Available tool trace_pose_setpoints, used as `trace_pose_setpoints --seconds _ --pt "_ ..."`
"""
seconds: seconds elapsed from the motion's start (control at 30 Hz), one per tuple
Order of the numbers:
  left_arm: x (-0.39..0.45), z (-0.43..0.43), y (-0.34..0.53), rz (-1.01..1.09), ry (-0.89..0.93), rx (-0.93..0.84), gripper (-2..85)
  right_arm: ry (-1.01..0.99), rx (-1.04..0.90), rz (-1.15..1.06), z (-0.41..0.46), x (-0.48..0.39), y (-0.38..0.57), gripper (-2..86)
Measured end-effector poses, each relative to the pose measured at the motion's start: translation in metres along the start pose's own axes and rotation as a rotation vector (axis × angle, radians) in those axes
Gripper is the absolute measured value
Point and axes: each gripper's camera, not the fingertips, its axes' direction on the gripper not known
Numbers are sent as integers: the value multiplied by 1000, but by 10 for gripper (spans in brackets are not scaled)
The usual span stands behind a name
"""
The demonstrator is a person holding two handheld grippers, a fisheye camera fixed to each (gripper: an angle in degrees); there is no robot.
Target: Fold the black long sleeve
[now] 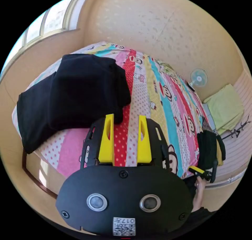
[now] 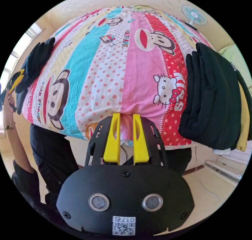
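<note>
The black long sleeve [image 1: 73, 93] lies folded into a thick bundle on the far left part of the bed [image 1: 157, 93], one layer hanging over the edge. My left gripper [image 1: 126, 116] hovers open beside its near corner, holding nothing. In the right gripper view the same garment [image 2: 34, 61] sits at the bed's left edge with the left gripper [image 2: 16, 79] next to it in a hand. My right gripper [image 2: 126, 115] is held off the bed's near edge, its jaws a narrow gap apart and empty. It also appears small in the left gripper view, the right gripper [image 1: 197, 170].
A stack of folded dark clothes [image 2: 212, 98] with a yellow piece beneath sits on the bed's right edge, also seen as the stack [image 1: 208, 148]. The bed has a colourful cartoon sheet [image 2: 118, 67]. A fan [image 2: 194, 14] stands beyond. The person's dark trousers [image 2: 50, 151] are by the bed.
</note>
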Motion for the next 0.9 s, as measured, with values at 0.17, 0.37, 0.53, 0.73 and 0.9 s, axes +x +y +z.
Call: trace_pose_setpoints --seconds 0.17,0.37,0.53,0.73,0.9 --pt "-26 77 -84 -139 -100 -182 91 -8 -9 9 19 -7 -19 81" --pt "64 1 -25 149 -36 -51 37 -9 69 21 36 -16 -19 79" --pt "132 -57 102 451 128 -132 36 -1 74 16 46 -20 -28 79" --pt "125 10 167 291 277 -582 65 -10 43 20 54 -16 -44 81" --pt "200 -18 132 374 236 -427 80 1 100 12 58 -15 -40 80"
